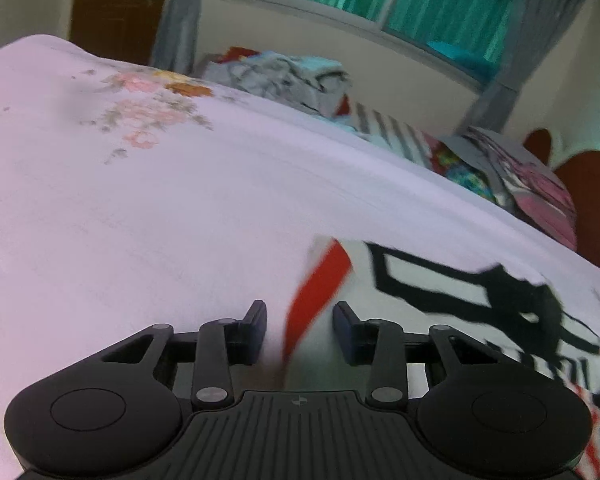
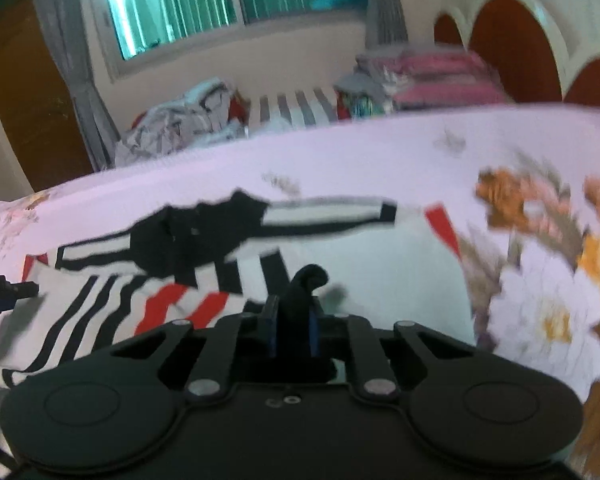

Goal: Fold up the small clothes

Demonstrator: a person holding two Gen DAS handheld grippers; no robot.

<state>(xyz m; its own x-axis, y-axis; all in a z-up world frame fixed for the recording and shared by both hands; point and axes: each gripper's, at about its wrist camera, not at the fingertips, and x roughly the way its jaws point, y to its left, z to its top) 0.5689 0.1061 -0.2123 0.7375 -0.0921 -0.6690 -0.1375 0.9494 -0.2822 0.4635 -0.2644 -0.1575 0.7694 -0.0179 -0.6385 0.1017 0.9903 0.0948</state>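
Observation:
A small white garment (image 1: 420, 276) with black and red stripes lies spread on the pale floral bed sheet (image 1: 140, 220). My left gripper (image 1: 300, 312) is open, and the garment's red-edged left border runs up between its fingers without either pad touching it. In the right wrist view the same garment (image 2: 380, 264) lies ahead. My right gripper (image 2: 294, 308) is shut on a bunched black piece of its fabric (image 2: 308, 276), which sticks up from between the pads. The left gripper's tip (image 2: 4, 292) shows at the garment's far left edge.
A loose pile of grey and white clothes (image 2: 180, 124) sits at the bed's far side below the window. A stack of pink and patterned fabric (image 2: 440, 76) lies near the red arched headboard (image 2: 512, 48). The sheet (image 2: 380, 160) is bare beyond the garment.

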